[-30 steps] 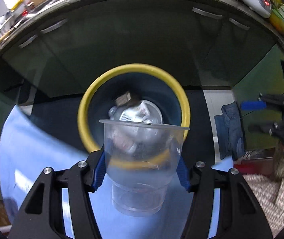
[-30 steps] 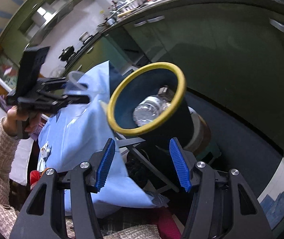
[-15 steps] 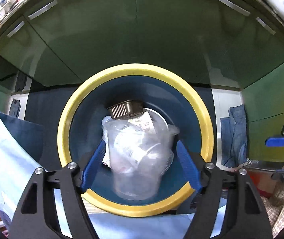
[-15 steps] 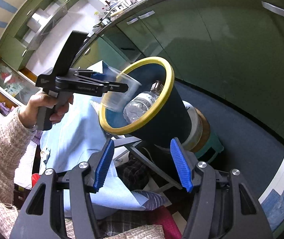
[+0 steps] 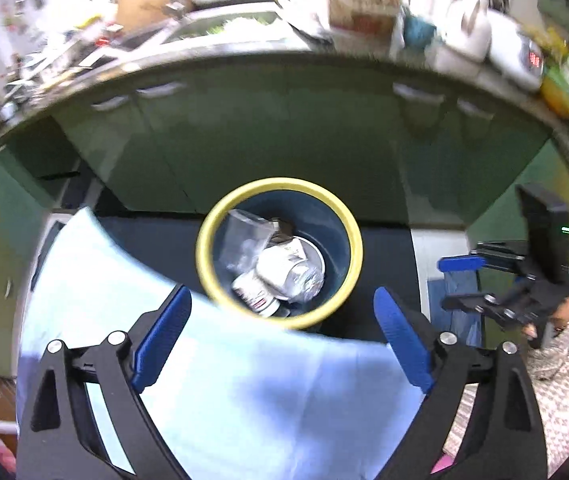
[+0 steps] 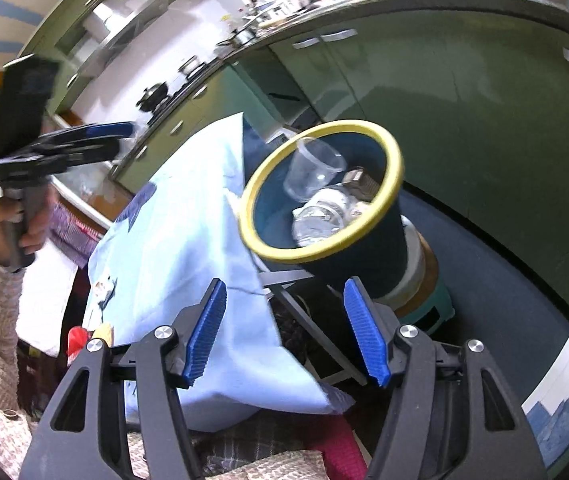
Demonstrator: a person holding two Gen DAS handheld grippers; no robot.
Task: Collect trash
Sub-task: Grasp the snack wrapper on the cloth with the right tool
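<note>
Blue pads: the left gripper (image 5: 282, 334) is held above the bin (image 5: 351, 240), tilted steeply down toward its mouth, jaws spread wide with nothing between them.
Left jaws: they have just been opening; the clear plastic cup (image 5: 244, 236) clamped between them a second ago is now released.
Cup: it is seen inside the bin (image 6: 394, 168), lying tilted on the crushed bottle (image 6: 320, 220) and other rubbish.
Left hand (image 6: 18, 224): it is seen well left of the bin, raised and wrapped round the gripper's handle.
Right gripper (image 6: 284, 330): it is aimed at the bin's side from below, jaws parted and empty.
Blue cloth (image 5: 244, 392): it is spread beside the bin.
</note>
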